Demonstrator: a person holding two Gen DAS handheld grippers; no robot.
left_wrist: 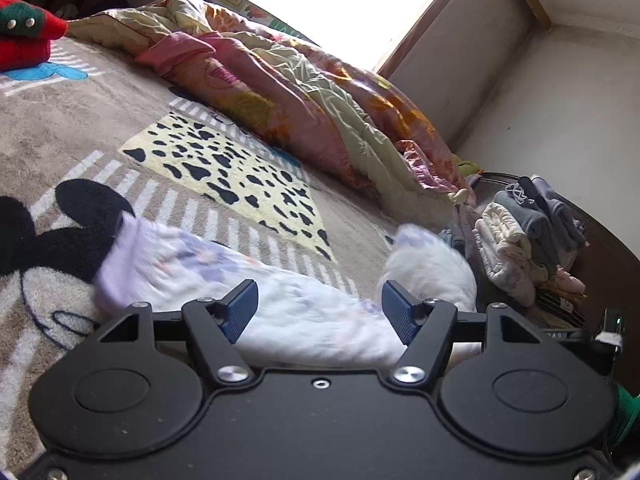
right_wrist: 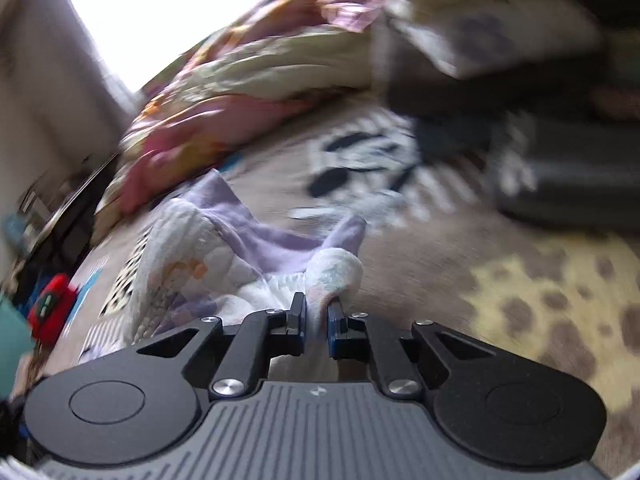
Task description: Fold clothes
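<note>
A small white and lilac printed garment point(left_wrist: 224, 276) lies on the patterned bed blanket, blurred by motion. My left gripper point(left_wrist: 318, 306) is open, its blue fingers spread over the garment's middle without gripping it. In the right wrist view the same garment point(right_wrist: 208, 248) stretches away to the left. My right gripper point(right_wrist: 316, 320) is shut on a white edge of the garment, which bunches up between the pads.
A crumpled pink and yellow quilt point(left_wrist: 288, 88) lies along the far side of the bed. A stack of folded clothes point(left_wrist: 524, 236) sits at the right on a dark round surface. A red and green plush toy point(left_wrist: 24, 32) is at the far left.
</note>
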